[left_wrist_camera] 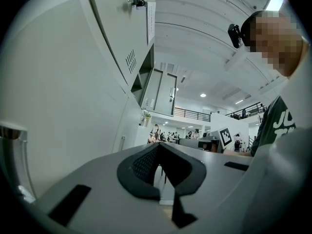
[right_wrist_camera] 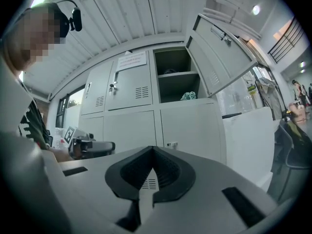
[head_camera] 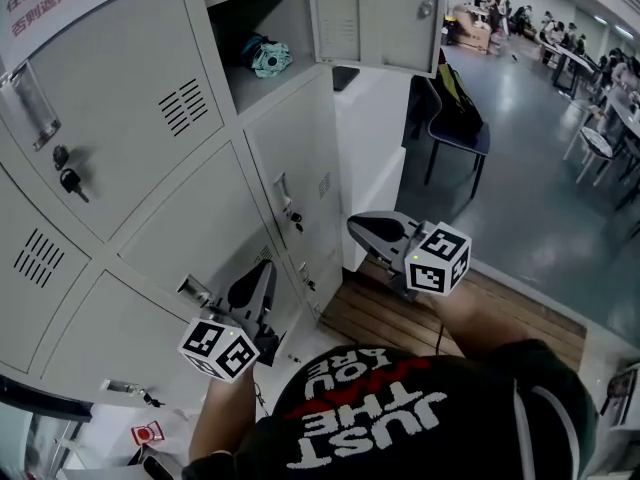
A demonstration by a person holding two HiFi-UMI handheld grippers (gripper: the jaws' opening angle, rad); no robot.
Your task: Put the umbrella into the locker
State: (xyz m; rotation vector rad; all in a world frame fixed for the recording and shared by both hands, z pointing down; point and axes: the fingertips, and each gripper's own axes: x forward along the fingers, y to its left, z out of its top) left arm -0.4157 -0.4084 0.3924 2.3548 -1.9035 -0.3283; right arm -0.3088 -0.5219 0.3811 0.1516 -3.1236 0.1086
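Note:
A grey locker bank fills the left of the head view. Its upper compartment (head_camera: 265, 28) stands open, door (head_camera: 365, 13) swung out to the right. On its shelf lies a teal and dark bundle (head_camera: 270, 58), also seen as a bundle (right_wrist_camera: 189, 96) in the right gripper view; I cannot tell whether it is the umbrella. My left gripper (head_camera: 265, 268) is low by the closed lower doors, shut and empty, its tips (left_wrist_camera: 157, 144) meeting. My right gripper (head_camera: 353, 224) points at the lockers from the right, shut with nothing between its fingertips (right_wrist_camera: 152, 147).
A bunch of keys (head_camera: 68, 178) hangs in a closed locker door at the left. A white counter (head_camera: 370, 138) stands right of the lockers, then a dark chair (head_camera: 455, 128). Wooden slats (head_camera: 400, 313) cover the floor below. People sit at tables (head_camera: 600, 78) far right.

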